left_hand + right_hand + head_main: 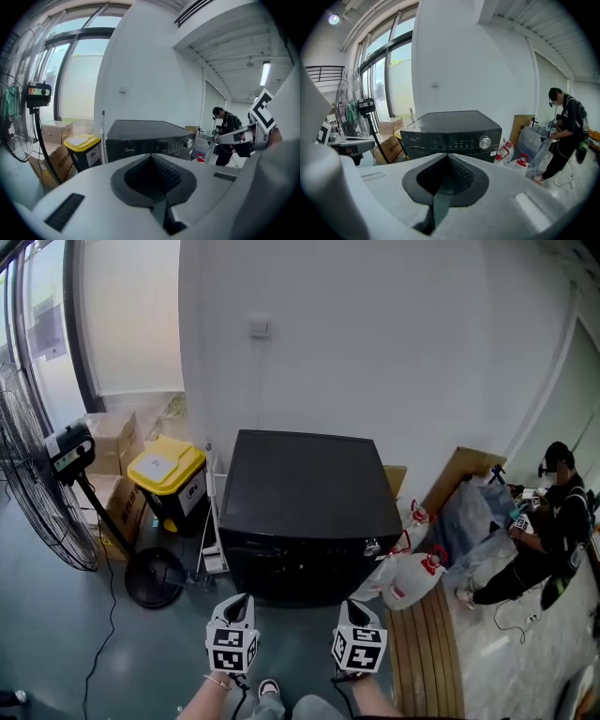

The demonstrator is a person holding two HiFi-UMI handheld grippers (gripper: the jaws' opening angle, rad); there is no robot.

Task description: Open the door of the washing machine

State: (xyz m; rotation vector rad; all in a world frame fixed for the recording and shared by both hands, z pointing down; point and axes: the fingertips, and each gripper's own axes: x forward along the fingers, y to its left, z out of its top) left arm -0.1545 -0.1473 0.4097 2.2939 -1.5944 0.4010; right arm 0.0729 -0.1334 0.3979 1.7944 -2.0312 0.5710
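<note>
Head view: a black washing machine (309,507) stands against the white wall, seen from above, so its top and the upper edge of its front show but not its door. The left gripper (239,600) and right gripper (351,607) are held side by side in front of it, well apart from it, both pointing at it. To its left is a bin with a yellow lid (167,468) carrying a white label too small to read, then cardboard boxes (112,442) and a standing fan (37,474). White jugs with red caps (410,580) lie at its right corner, and a person (548,531) crouches further right.

Left gripper view: the left gripper's (151,156) jaws are pressed together with nothing between them. Beyond them the washing machine's (145,136) control panel reads "Midea" (130,150) at its left, with a silver knob (190,142) at its right. The cardboard boxes (52,161) bear print that cannot be read.

Right gripper view: the right gripper's (447,156) jaws are likewise closed and empty. The washing machine (452,129) faces the camera, showing a row of small symbols, the knob (485,142) and a white sticker (493,153) below it, none legible. The gripper's body hides the door.
</note>
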